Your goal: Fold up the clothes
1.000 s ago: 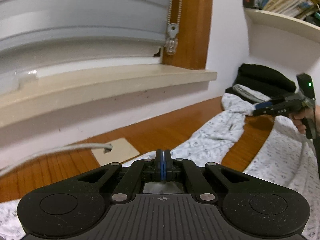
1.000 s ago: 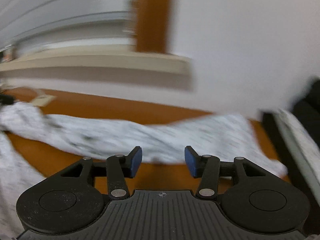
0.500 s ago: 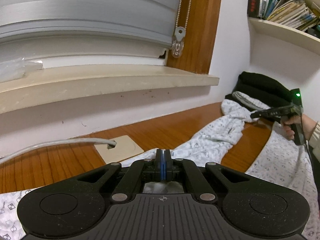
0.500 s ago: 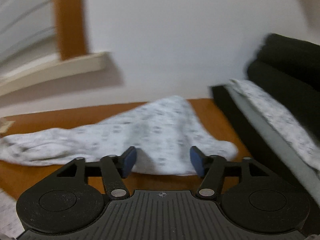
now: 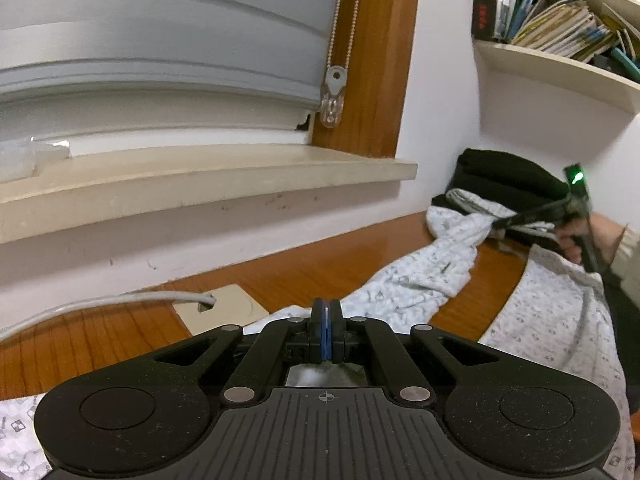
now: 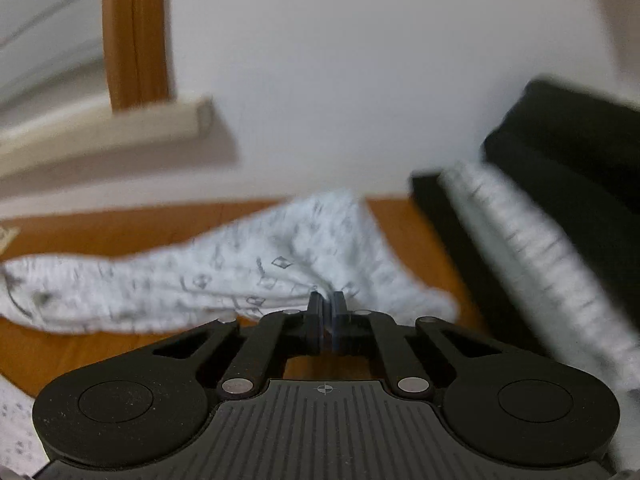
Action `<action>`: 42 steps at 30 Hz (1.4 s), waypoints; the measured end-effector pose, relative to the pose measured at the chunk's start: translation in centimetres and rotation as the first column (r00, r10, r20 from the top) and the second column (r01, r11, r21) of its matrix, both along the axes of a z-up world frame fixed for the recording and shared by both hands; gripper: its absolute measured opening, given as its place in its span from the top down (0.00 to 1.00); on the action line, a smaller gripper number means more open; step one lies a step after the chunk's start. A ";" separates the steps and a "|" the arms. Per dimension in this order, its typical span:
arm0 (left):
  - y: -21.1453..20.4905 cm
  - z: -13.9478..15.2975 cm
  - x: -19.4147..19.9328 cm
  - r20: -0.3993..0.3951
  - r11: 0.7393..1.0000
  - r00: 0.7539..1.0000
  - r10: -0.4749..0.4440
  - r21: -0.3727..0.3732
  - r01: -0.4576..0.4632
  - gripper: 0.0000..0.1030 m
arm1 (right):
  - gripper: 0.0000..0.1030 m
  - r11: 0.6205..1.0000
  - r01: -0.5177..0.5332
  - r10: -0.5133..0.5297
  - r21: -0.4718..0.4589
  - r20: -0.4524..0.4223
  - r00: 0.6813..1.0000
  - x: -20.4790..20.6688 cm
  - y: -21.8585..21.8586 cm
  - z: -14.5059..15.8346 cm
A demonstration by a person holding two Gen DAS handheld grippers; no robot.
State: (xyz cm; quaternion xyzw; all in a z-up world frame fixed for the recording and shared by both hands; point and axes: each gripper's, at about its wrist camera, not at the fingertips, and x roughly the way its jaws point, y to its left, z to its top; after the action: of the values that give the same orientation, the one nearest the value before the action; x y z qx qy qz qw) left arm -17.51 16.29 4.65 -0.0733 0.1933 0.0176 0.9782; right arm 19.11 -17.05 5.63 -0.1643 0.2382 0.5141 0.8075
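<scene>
2 tools [image 5: 326, 334] [image 6: 327, 330] clamped on 1 patterned garment [image 5: 416, 280], 1 wooden table [image 5: 280, 276]

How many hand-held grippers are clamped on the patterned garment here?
2. The left hand-held gripper pinches the patterned garment near the table's front; the right hand-held gripper pinches its far sleeve end beside the black clothes pile.

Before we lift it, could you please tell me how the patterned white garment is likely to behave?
The patterned white garment looks limp: it wrinkles and bunches on the wooden table, so it will probably sag between the left gripper and right gripper.
</scene>
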 end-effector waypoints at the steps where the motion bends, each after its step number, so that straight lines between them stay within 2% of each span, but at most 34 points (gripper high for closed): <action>1: 0.0 0.2 -0.2 0.015 1.000 1.000 -0.006 -0.007 0.006 1.00 | 0.96 1.000 0.012 -0.012 0.013 0.012 1.000 -0.1 -0.6 1.0; 5: 0.2 1.5 -1.5 0.083 0.998 0.996 -0.038 -0.043 0.042 1.00 | 0.96 0.999 0.028 -0.030 0.031 0.062 0.998 -0.8 -3.3 6.9; 7: 0.4 1.8 -1.8 0.093 0.998 0.995 -0.027 -0.047 0.031 1.00 | 0.96 0.995 0.080 -0.083 0.060 0.053 0.995 -0.3 -3.8 9.7; 9: 0.7 1.6 -1.7 0.075 0.999 0.997 -0.013 -0.052 0.017 1.00 | 0.94 0.988 0.130 -0.134 0.083 0.041 0.990 0.4 -2.6 11.0; 10: 0.8 1.4 -1.5 0.059 0.999 0.998 -0.006 -0.054 0.009 1.00 | 0.87 0.983 0.155 -0.159 0.095 0.035 0.987 0.8 -2.0 11.6; 11: 1.0 1.2 -1.3 0.042 0.998 0.999 0.001 -0.055 0.001 1.00 | 0.73 0.978 0.184 -0.188 0.098 0.037 0.981 1.1 -1.0 11.8; 13: 1.3 0.7 -0.9 0.010 0.998 1.000 0.016 -0.059 -0.015 1.00 | 0.53 0.968 0.238 -0.243 0.082 0.055 0.968 1.4 1.8 10.3; 16: 1.3 0.1 -0.3 -0.031 0.998 0.999 0.026 -0.050 -0.027 1.00 | 0.54 0.980 0.197 -0.197 0.038 -0.001 0.980 1.3 4.4 7.1; 21: 0.8 -0.1 0.3 -0.050 0.999 0.999 0.015 -0.028 -0.016 1.00 | 0.53 0.997 0.073 -0.072 -0.032 0.011 0.997 -1.2 3.8 3.5; 31: 0.7 -0.6 0.1 -0.069 1.000 0.997 0.024 -0.006 -0.024 1.00 | 0.49 0.997 -0.054 0.052 -0.055 -0.034 0.998 -7.6 -2.2 -0.3; 37: 0.7 -0.7 0.1 -0.069 1.000 0.997 0.026 -0.005 -0.027 1.00 | 0.41 0.991 -0.127 0.125 -0.044 -0.051 0.991 -11.6 -5.1 -1.0; 42: 0.7 -0.5 0.0 -0.054 0.999 0.998 0.032 -0.008 -0.033 1.00 | 0.40 0.977 -0.196 0.192 -0.078 -0.064 0.979 -13.0 -6.4 -1.8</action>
State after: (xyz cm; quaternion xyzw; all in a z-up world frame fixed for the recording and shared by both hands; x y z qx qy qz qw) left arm -17.50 17.01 4.16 -0.0804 0.2186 0.0346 0.9719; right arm 6.14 -23.44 3.79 -0.2061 0.2647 0.5844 0.7389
